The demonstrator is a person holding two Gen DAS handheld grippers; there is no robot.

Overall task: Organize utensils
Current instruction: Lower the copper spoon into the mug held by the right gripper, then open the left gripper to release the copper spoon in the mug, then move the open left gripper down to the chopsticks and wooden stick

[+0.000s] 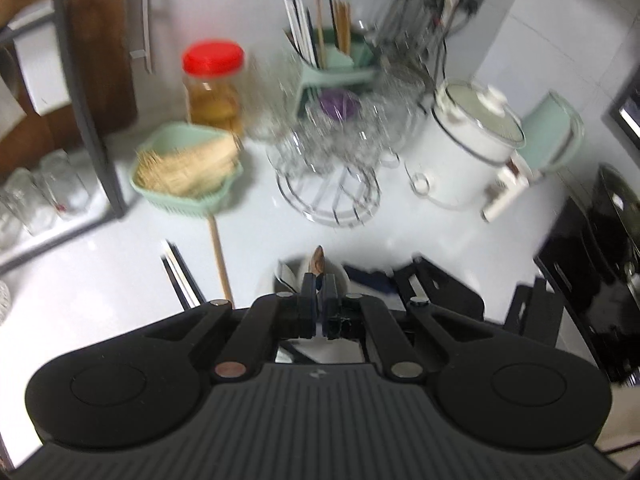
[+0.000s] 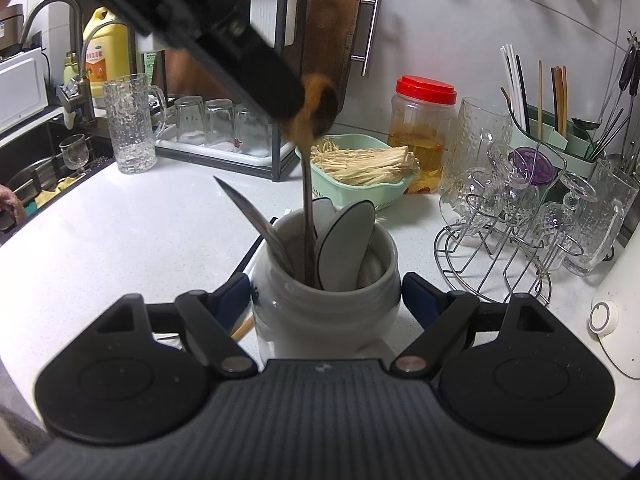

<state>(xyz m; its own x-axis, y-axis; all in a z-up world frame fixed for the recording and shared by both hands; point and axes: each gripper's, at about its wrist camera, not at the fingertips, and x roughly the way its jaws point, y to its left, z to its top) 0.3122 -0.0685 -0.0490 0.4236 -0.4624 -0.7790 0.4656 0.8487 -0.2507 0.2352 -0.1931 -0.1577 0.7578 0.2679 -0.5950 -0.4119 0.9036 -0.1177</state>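
The left gripper (image 1: 319,280) is lowering a wooden spoon (image 2: 310,184) into the white ceramic jar (image 2: 326,296), which is standing on the white desk (image 2: 120,232) and already holding several pale spoons (image 2: 346,240) and a metal utensil (image 2: 256,216). Its fingers (image 1: 308,300) are pressed together on the spoon's bowl end, with the brown tip (image 1: 319,258) poking out just above them, while the thin handle is reaching down into the jar's mouth. The right gripper (image 2: 326,292) is bracing the jar, its blue-padded fingers (image 2: 418,296) sitting against the jar's sides, closed on it rather than hanging open. To do this step well, the handle should be going straight down through the free gap between the metal utensil and the pale spoons, and the left fingers should be letting go only once the handle end is resting on the bottom, so the spoon is not tipping out or knocking its neighbours. The right hand should be keeping its hold firm so the jar is not sliding. The left gripper is pointing steeply down over the jar from the upper left of the right wrist view, while the right gripper is angled more shallowly, low at the desk. A few chopsticks (image 1: 180,276) and a wooden stick (image 1: 220,256) are lying on the desk beside the jar, likely waiting to be sorted.
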